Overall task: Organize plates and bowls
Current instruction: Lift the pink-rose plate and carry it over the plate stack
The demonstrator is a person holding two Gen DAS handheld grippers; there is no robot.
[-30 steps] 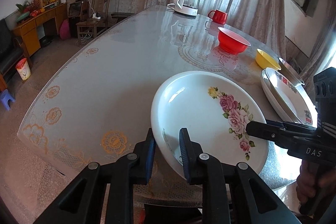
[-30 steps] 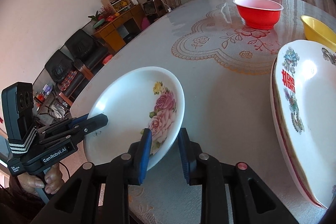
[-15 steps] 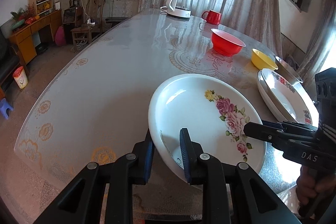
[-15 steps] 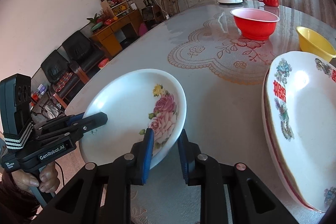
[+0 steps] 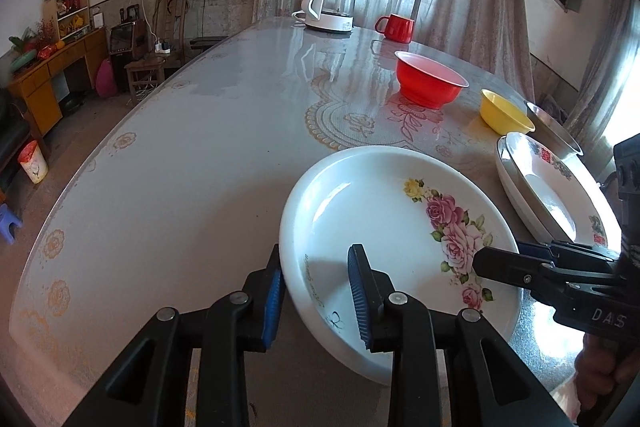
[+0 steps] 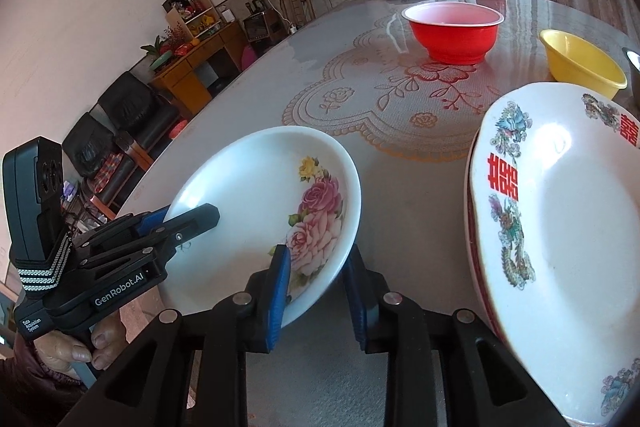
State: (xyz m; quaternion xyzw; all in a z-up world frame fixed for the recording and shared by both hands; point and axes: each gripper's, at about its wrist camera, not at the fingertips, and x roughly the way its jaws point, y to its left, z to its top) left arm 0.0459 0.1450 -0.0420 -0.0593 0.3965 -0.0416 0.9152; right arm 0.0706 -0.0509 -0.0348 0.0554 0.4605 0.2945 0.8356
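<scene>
Both grippers' jaws have just been opening, the rose plate (image 5: 384, 223) between each pair. Left gripper (image 5: 316, 279): the gap at the plate's near rim is wider than before, the inner pad standing clear. Right gripper (image 6: 318, 281): likewise wider at the opposite rim. The plate now lies closer to the stacked plates (image 6: 560, 227) than earlier.

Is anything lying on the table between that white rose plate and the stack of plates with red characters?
Nothing visible does. Only bare patterned tablecloth separates the white rose-painted plate from the stack of white plates with red characters. The red plastic bowl and yellow plastic bowl sit farther back.
</scene>
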